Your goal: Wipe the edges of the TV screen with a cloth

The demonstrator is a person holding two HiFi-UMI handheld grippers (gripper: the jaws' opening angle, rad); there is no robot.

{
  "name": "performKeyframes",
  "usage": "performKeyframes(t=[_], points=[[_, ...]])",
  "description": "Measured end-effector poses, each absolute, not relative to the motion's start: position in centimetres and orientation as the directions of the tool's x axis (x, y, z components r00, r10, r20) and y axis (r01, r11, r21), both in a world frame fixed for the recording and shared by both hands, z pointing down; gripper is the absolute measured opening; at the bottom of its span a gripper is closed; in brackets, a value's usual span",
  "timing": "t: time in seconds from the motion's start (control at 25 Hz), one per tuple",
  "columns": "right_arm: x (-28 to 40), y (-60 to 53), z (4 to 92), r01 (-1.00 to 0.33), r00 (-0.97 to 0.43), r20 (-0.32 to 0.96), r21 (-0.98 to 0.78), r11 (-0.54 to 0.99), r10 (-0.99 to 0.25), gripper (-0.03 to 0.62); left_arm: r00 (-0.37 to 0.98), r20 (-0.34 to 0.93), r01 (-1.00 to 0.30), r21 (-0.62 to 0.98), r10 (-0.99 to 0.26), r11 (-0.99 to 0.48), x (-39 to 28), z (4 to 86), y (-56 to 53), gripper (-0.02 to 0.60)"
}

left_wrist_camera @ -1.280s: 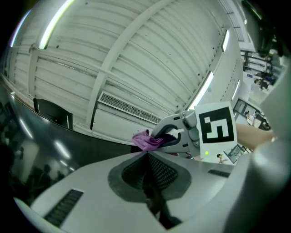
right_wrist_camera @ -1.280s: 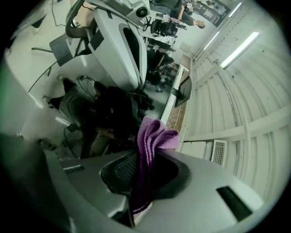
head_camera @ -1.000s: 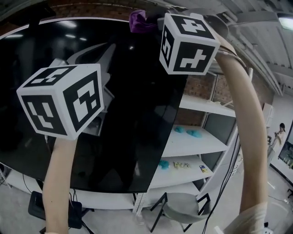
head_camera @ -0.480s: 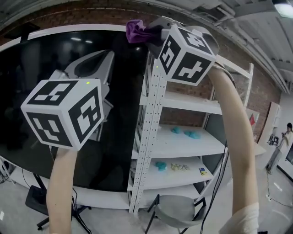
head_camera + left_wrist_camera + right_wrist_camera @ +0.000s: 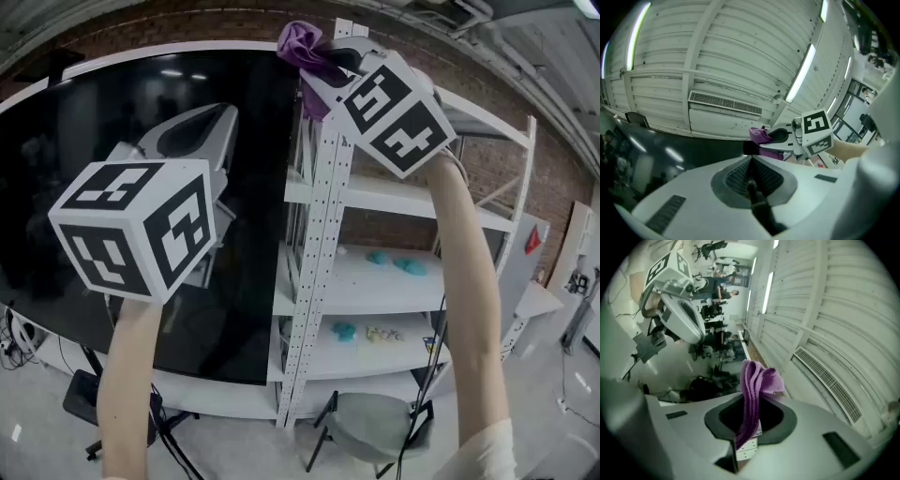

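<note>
Purple cloth [image 5: 757,380] in right claw [image 5: 749,422]

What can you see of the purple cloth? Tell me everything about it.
The purple cloth looks like soft terry fabric, folded. The right gripper is shut on its lower part, so a crumpled tuft sticks out past the fingers. It is held high, at the top right corner of the TV screen; whether it touches the edge is unclear.
</note>
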State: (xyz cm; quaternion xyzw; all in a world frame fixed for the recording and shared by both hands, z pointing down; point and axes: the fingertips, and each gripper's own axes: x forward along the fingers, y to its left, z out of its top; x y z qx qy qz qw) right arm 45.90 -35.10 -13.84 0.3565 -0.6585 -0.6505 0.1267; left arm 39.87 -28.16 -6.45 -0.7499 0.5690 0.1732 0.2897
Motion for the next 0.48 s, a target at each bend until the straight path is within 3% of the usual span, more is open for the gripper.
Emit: performKeyframes(t=[0.36, 0.48], points=[[45.8, -34.9, -6.2, -0.49, -0.798, -0.387, 0.863, 0.122, -0.462, 0.054, 0.282, -0.587, -0.948, -0.293, -0.759, -0.125, 41.3, -2.2, -28.0, 0.015], [46.3, -35.0, -12.6, -0.516, -0.817, -0.41, 0.834, 0.197, -0.407, 0.054, 0.275, -0.603, -0.95, -0.289, -0.749, -0.116, 42.4, -11.0, -27.7, 0.015]])
